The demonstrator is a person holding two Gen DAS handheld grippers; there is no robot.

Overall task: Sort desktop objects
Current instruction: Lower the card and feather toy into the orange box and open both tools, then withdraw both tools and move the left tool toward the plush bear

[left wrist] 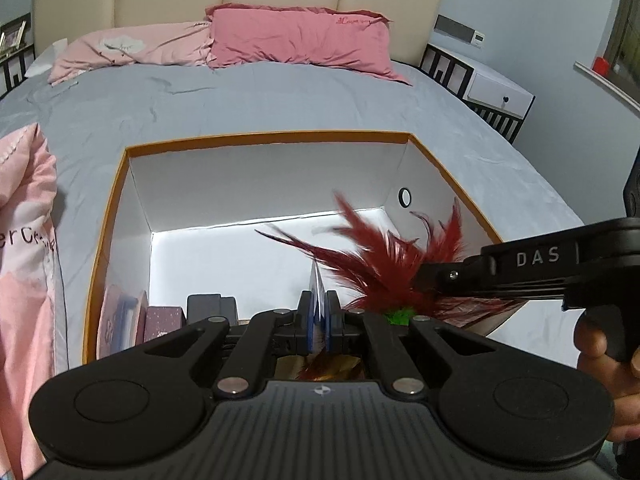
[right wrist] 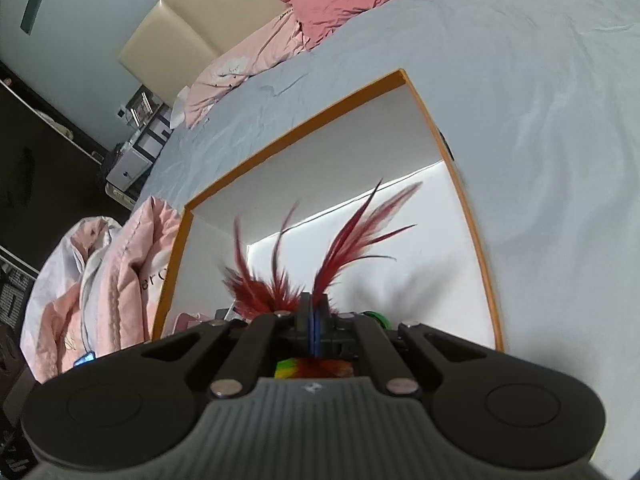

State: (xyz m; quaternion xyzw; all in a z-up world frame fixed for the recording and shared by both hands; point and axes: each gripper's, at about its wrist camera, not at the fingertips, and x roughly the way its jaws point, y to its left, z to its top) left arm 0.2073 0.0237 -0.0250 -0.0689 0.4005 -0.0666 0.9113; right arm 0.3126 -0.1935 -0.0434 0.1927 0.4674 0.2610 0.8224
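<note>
- The left claw [left wrist: 319, 312] is pressed together on a thin white-blue card [left wrist: 317, 284], which stands upright between its pads, above the open box [left wrist: 264, 138].
- The right claw [right wrist: 315, 320] is pressed together on dark red feathers [right wrist: 348, 236] with a green tuft [left wrist: 398, 315] at their base.
- In the left wrist view the right tool carries the letters "DAS" [left wrist: 537, 257].
- The orange-rimmed white box rests on the grey bed [left wrist: 200, 100]; small boxes [left wrist: 164, 320] sit in its near left corner.
- The pink blanket [left wrist: 24, 240] at the left edge of the bed shows "er C"; the rest is hidden.
- The dark pink pillow [left wrist: 300, 40] near the headboard has small script, too small to read.
</note>
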